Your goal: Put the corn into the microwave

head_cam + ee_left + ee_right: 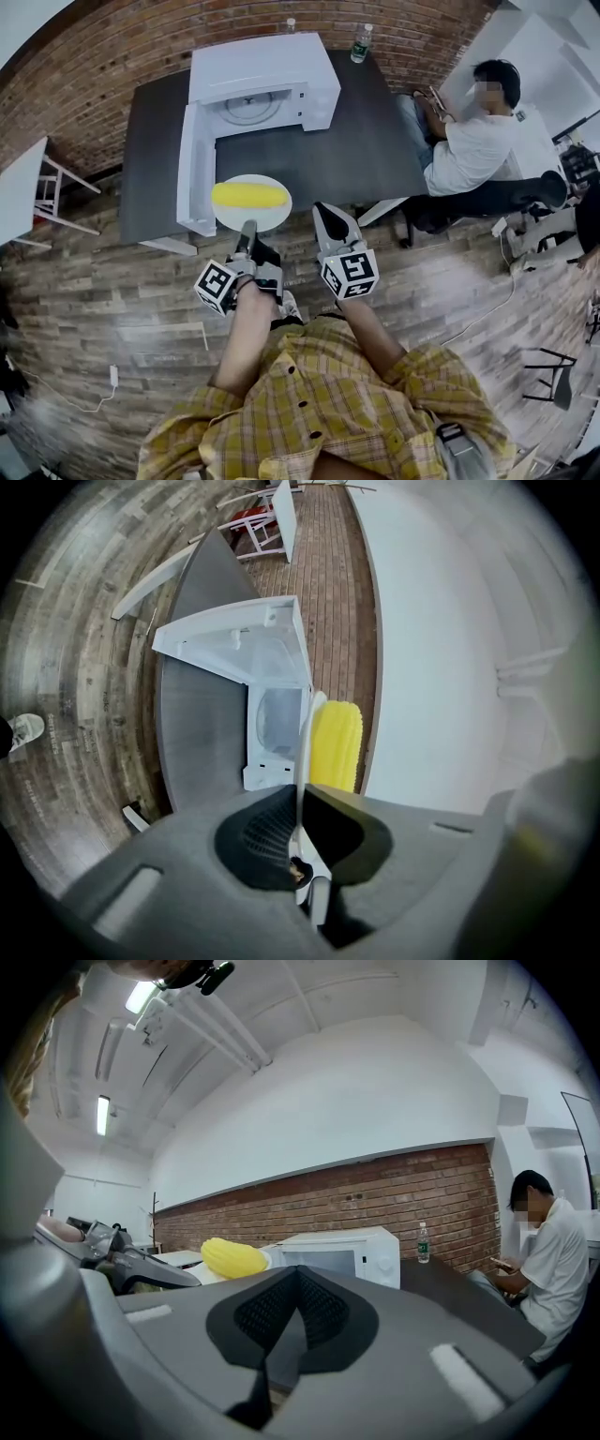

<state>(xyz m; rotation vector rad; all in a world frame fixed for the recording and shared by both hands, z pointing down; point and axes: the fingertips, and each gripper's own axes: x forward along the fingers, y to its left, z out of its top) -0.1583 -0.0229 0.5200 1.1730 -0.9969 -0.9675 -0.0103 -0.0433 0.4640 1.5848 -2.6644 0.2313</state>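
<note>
A yellow corn cob (249, 195) lies on a white plate (273, 217) held in the air just in front of the dark table (366, 150). My left gripper (247, 229) is shut on the plate's near rim. In the left gripper view the plate (305, 747) shows edge-on between the jaws, with the corn (336, 747) on it. The white microwave (267, 80) stands on the table with its door (194, 169) swung open to the left. My right gripper (324, 212) hovers beside the plate, shut and empty; its view shows the corn (232, 1256) and microwave (342, 1251).
A person in a white shirt (469, 150) sits at the table's right side. Two bottles (360, 43) stand at the table's far edge by the brick wall. A white side table (23, 187) is at the left. A cable lies on the wooden floor (103, 300).
</note>
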